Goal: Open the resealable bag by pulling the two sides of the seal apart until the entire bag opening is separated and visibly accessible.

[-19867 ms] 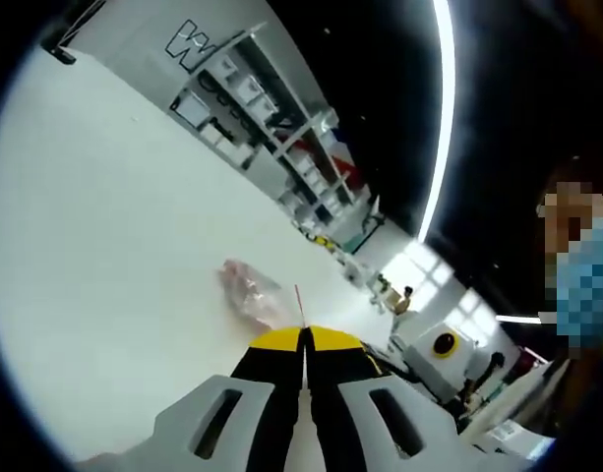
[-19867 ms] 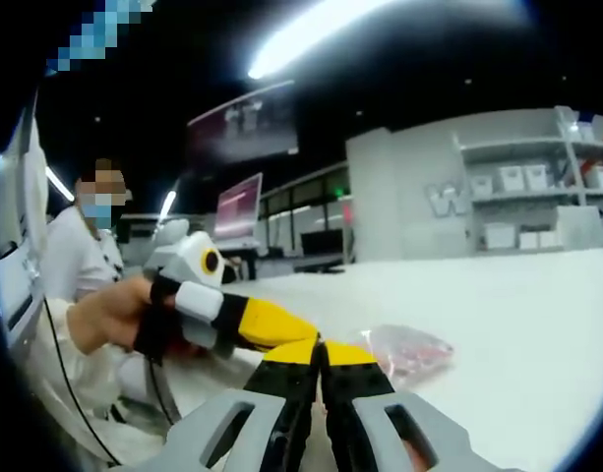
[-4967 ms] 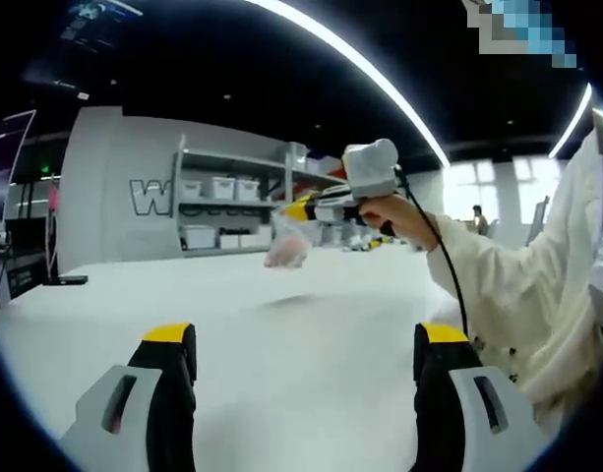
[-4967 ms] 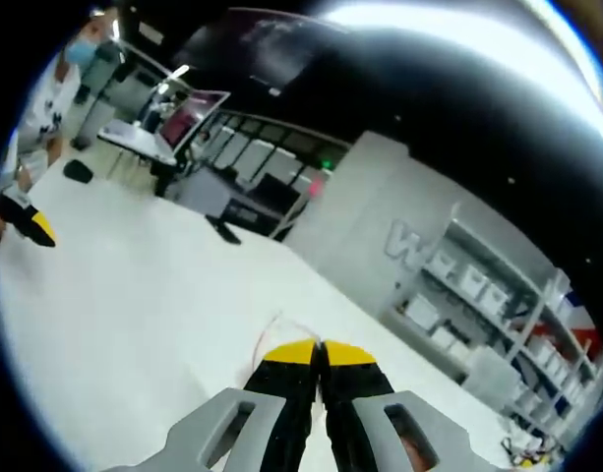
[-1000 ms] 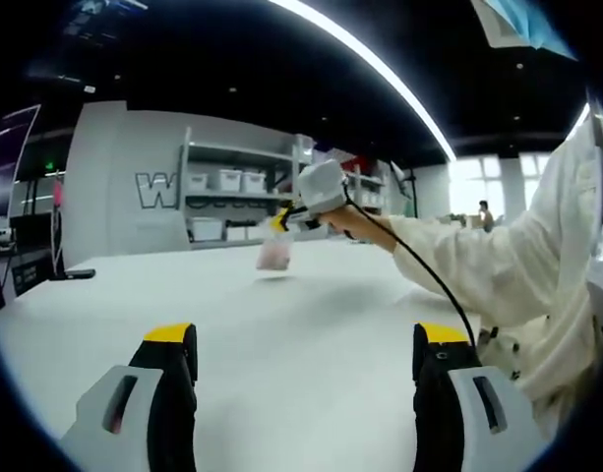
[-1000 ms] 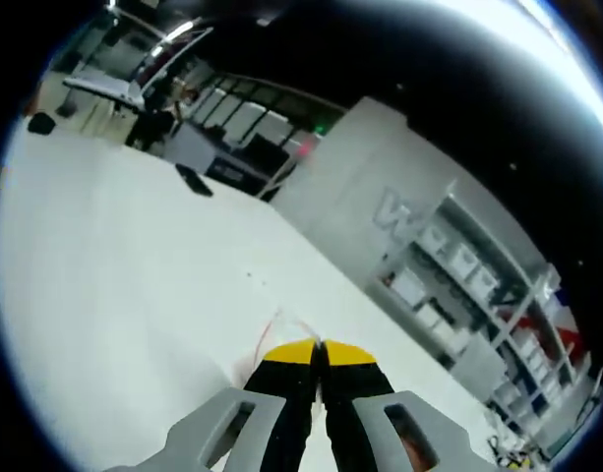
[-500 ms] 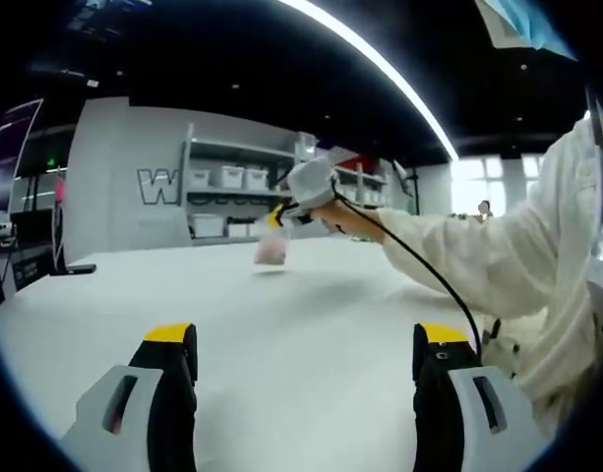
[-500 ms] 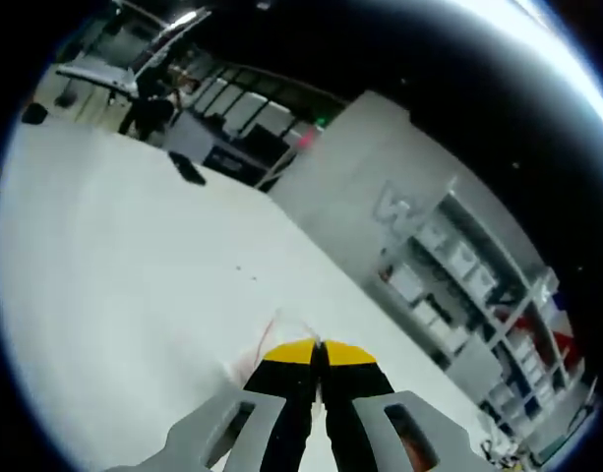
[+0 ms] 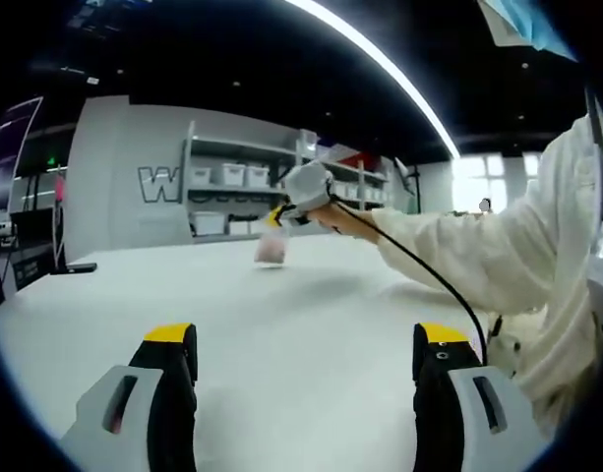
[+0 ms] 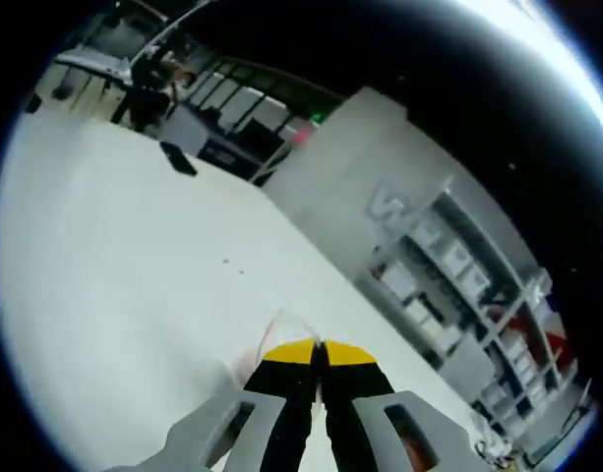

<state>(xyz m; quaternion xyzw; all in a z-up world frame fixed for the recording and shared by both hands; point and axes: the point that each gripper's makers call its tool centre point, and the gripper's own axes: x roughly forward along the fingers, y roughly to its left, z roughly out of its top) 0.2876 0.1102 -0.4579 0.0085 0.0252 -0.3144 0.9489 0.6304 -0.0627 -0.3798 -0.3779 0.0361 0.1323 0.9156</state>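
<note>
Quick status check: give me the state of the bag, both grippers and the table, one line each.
resealable bag: hanging from the right gripper, low over the table; whether the seal is open, cannot tell.
right gripper: shut on the bag's top edge.
left gripper: jaws wide open, holding nothing.
table: white, bare near the left gripper.

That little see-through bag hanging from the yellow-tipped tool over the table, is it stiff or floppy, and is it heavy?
Probably floppy: the bag hangs limp below the right gripper, pinched only at its top edge. Likely light, since that one pinch carries it above the white table. Its thin clear film looks slippery, so it might slide out if tugged. The left gripper stands open, away from it.
</note>
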